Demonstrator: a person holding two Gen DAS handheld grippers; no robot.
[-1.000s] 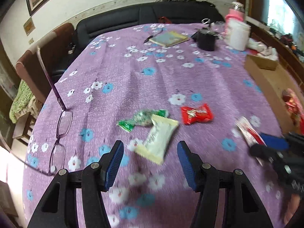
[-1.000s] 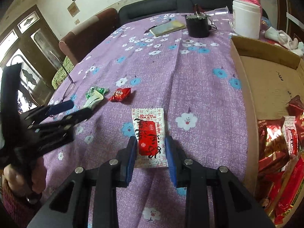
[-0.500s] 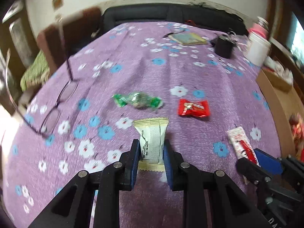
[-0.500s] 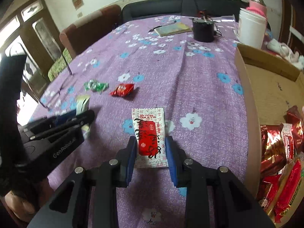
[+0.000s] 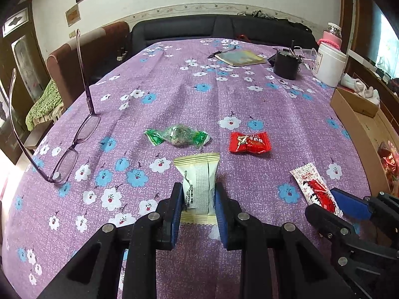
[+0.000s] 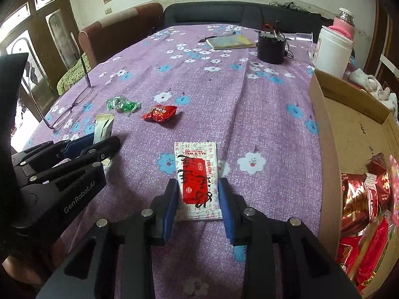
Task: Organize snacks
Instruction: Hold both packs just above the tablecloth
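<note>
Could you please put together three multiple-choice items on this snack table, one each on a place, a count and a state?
1. Where does the cardboard box holding red snack packets sit?
A. at the table's right edge
B. beside the eyeglasses
C. in front of the sofa

2. How many wrapped snacks lie loose on the cloth, gripped by neither gripper?
A. one
B. two
C. four

3. What is the left gripper doing?
A. standing wide open
B. clamped on the cream packet
C. holding the eyeglasses

Answers:
1 A, the box runs along the right side in both views.
2 B, only the green candy and red candy lie free.
3 B, its pads press the cream packet from both sides.
</note>
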